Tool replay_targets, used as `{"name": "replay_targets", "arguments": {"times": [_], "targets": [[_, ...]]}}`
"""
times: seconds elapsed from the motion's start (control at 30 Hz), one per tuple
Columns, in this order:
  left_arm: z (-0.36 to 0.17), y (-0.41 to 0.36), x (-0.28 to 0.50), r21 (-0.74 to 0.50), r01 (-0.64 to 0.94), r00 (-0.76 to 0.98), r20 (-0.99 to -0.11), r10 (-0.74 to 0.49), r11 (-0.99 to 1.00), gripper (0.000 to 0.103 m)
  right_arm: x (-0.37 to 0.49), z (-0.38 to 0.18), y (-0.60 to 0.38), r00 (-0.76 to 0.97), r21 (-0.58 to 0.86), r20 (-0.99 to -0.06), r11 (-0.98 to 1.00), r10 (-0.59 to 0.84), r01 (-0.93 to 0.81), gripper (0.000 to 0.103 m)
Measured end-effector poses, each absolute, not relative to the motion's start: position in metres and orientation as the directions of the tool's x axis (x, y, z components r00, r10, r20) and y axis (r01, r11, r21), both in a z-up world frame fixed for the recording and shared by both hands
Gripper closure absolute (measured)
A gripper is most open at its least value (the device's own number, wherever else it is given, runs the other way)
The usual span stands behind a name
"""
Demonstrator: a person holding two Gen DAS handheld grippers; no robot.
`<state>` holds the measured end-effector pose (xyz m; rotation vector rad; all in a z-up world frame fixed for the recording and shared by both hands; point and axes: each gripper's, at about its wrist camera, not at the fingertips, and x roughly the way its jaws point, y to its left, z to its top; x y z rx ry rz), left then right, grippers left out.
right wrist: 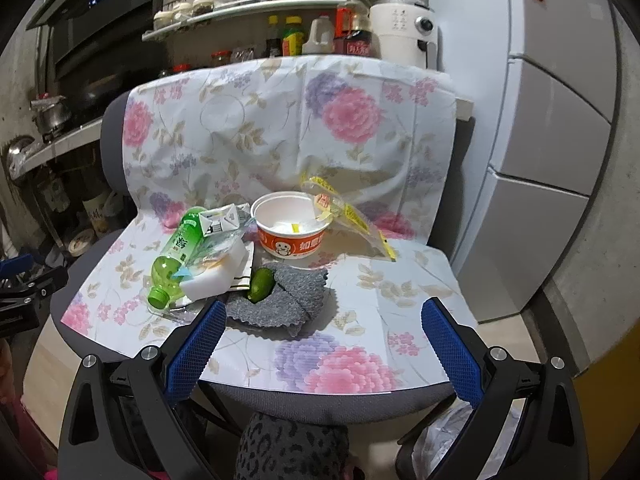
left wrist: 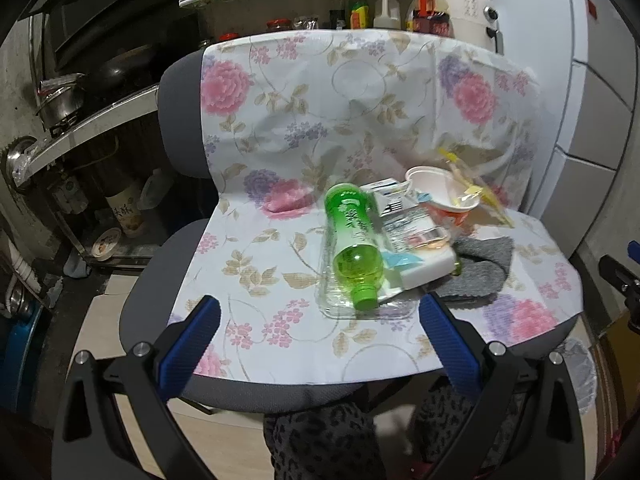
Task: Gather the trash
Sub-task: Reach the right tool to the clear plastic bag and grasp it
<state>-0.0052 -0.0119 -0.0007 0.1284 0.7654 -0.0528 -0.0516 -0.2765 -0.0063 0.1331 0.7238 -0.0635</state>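
A heap of trash lies on a chair covered with a floral cloth [left wrist: 280, 264] [right wrist: 360, 280]. A green plastic bottle [left wrist: 352, 236] [right wrist: 176, 252] lies on a clear plastic tray [left wrist: 348, 308]. Beside it are a white block [right wrist: 216, 276], a small carton [right wrist: 224, 216], an orange paper bowl [right wrist: 292, 228] [left wrist: 448, 196], a yellow-printed wrapper [right wrist: 352, 216], a grey cloth [right wrist: 284, 292] [left wrist: 476, 268] and a small green fruit [right wrist: 260, 280]. My left gripper [left wrist: 320, 316] is open and empty, just in front of the bottle's cap. My right gripper [right wrist: 324, 320] is open and empty, near the grey cloth.
Behind the chair is a kitchen shelf with sauce bottles [right wrist: 296, 36] and a white appliance [right wrist: 404, 32]. A stove with pots [left wrist: 68, 100] stands at the left. A white fridge [right wrist: 552, 120] stands at the right. A plastic bag [right wrist: 452, 436] lies on the floor at the lower right.
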Motion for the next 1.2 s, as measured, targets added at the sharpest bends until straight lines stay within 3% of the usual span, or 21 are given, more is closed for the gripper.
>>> {"name": "replay_targets", "arguments": {"times": [0.17,0.37,0.53,0.83,0.87,0.9,0.93,1.13,1.2], "targets": [[-0.02,-0.008,0.012,0.097,0.097,0.713,-0.701,-0.001,0.991,0.006,-0.031,-0.022,-0.281,0.757,0.181,-0.651,0.98,0.057,0.082,0.006],[-0.039,-0.007,0.031,0.102,0.086,0.722,-0.691,0.008,0.991,0.006,-0.001,-0.037,-0.264,0.732,0.173,-0.673,0.985,0.105,0.017,0.006],[-0.053,0.0,0.052,0.032,0.092,0.679,-0.734,-0.039,0.995,0.006,0.027,-0.046,-0.245,0.73,0.154,-0.669,0.987,0.138,-0.045,0.007],[-0.056,0.006,0.076,0.081,0.051,0.685,-0.728,0.025,0.995,0.006,0.078,-0.054,-0.22,0.713,0.178,-0.669,0.976,0.211,-0.122,0.011],[-0.055,0.007,0.079,0.082,0.052,0.687,-0.726,0.024,0.995,0.006,0.082,-0.055,-0.218,0.71,0.178,-0.671,0.976,0.216,-0.129,0.014],[-0.054,0.008,0.082,0.084,0.049,0.69,-0.723,0.027,0.995,0.006,0.089,-0.058,-0.213,0.701,0.175,-0.678,0.975,0.22,-0.137,0.028],[-0.053,0.009,0.085,0.085,0.045,0.693,-0.721,0.03,0.995,0.006,0.095,-0.06,-0.211,0.692,0.177,-0.687,0.975,0.221,-0.136,0.036],[-0.052,0.021,0.101,0.063,0.027,0.691,-0.722,0.027,0.998,0.006,0.126,-0.084,-0.202,0.636,0.219,-0.732,0.968,0.243,-0.118,0.039],[-0.055,0.023,0.103,0.046,0.034,0.68,-0.733,0.01,0.998,0.01,0.135,-0.093,-0.2,0.61,0.249,-0.746,0.962,0.266,-0.114,0.048]]}}
